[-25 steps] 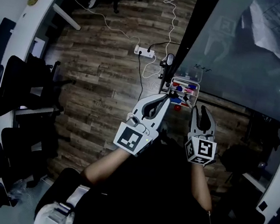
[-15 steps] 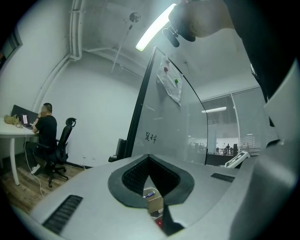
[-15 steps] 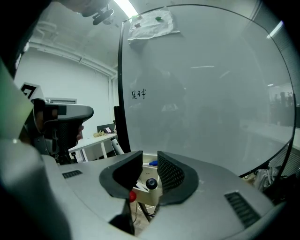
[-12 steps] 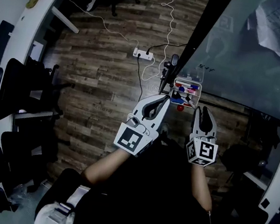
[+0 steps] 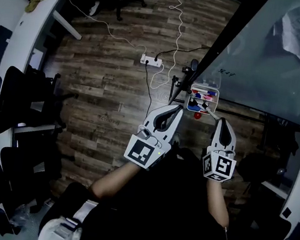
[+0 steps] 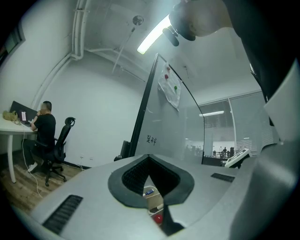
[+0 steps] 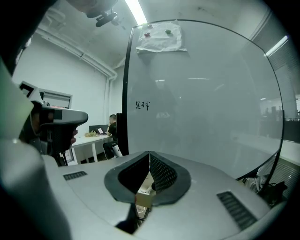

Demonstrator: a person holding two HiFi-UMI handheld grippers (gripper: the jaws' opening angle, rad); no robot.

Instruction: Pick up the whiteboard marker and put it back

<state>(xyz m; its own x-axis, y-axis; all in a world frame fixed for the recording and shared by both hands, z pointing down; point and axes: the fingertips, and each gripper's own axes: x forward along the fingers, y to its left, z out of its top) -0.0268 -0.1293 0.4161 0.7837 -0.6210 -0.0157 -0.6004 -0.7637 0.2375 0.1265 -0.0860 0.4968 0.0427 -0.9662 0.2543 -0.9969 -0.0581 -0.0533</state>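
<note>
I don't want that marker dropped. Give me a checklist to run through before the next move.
1. Right gripper grip: ok; its jaws have just been closing, and the whiteboard marker juts from the tips.
2. Marker free of the tray: cannot tell; its far end overlaps the tray's corner.
3. Left gripper out of the way: ok; shut, empty, left of the tray.
4. Room in tray: cannot tell; coloured markers lie in it.
5. Cap on: cannot tell.

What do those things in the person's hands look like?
Two hand-held grippers: the left hand-held gripper and right hand-held gripper are pale grey, each with two tapering jaws lined in dark ribbed pads and a cube of black-and-white square markers behind. The person wears dark clothes. The right one's jaws have just been closing, on a white marker.
</note>
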